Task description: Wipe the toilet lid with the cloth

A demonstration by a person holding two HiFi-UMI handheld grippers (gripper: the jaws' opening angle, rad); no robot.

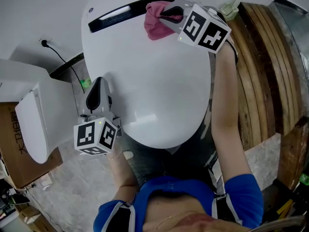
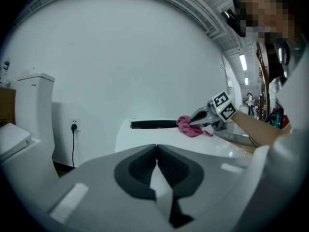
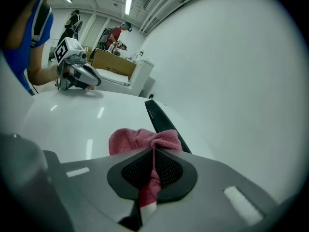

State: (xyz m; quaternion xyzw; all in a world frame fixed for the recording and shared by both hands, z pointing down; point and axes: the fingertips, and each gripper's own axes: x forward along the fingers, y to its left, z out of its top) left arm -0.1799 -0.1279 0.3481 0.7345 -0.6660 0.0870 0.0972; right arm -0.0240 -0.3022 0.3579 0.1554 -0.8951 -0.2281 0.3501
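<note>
1. The glossy white oval toilet lid [image 1: 154,91] lies shut; it is best wiped from far to near in overlapping strokes.
2. The left gripper [image 1: 99,84], jaws pressed together and empty, sits at the lid's left edge.
3. The right gripper [image 1: 165,14] pinches the crumpled pink cloth [image 1: 154,27] at the lid's far end.
4. That cloth should press flat.

Two hand-held grippers are in view: the left hand-held gripper [image 1: 98,83] and the right hand-held gripper [image 1: 166,14]. There is one pink cloth [image 1: 154,27]. There are two toilets: one under the toilet lid [image 1: 154,91] and a second toilet [image 1: 36,115]. One cardboard box [image 1: 13,151] and one black cable [image 1: 65,62] complete the count.
</note>
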